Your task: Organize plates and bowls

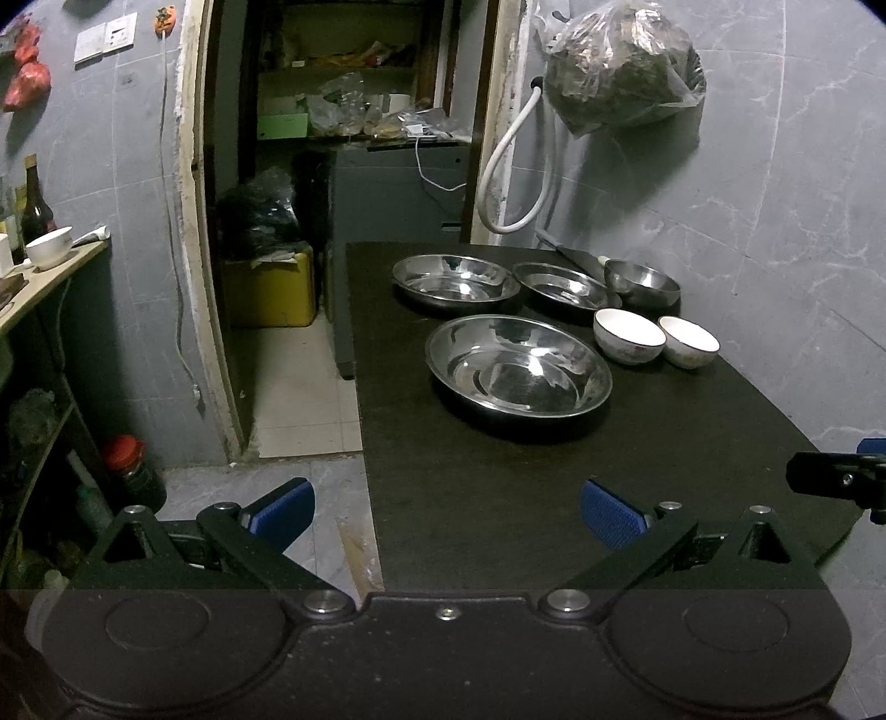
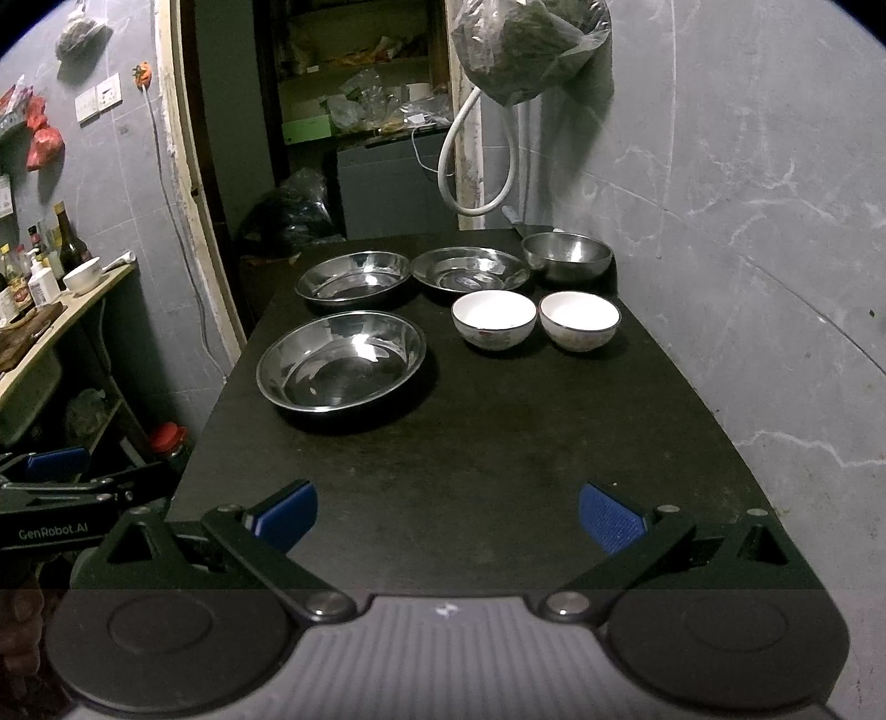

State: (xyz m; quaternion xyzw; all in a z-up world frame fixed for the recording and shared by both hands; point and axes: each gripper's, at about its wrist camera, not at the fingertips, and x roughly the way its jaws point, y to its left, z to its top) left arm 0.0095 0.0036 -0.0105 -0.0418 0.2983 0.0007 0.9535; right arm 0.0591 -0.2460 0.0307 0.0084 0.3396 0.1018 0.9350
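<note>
On the black table [image 2: 470,476] stand three shallow steel plates: a near one [image 2: 340,366] [image 1: 518,370], a far left one [image 2: 354,277] [image 1: 455,277] and a far middle one [image 2: 470,270] [image 1: 565,285]. A steel bowl [image 2: 567,256] [image 1: 642,282] stands at the far right. Two white bowls [image 2: 494,319] [image 2: 579,320] sit side by side in front of it; they also show in the left wrist view [image 1: 628,335] [image 1: 689,342]. My left gripper [image 1: 446,512] is open and empty over the table's near left edge. My right gripper [image 2: 447,515] is open and empty over the near end.
A grey tiled wall [image 2: 747,249] runs along the table's right side. A hose [image 2: 476,166] and a hanging bag [image 2: 526,44] are behind the table. A doorway with shelves [image 1: 343,111] is at the back. A counter with bottles and a white bowl [image 1: 50,246] stands left.
</note>
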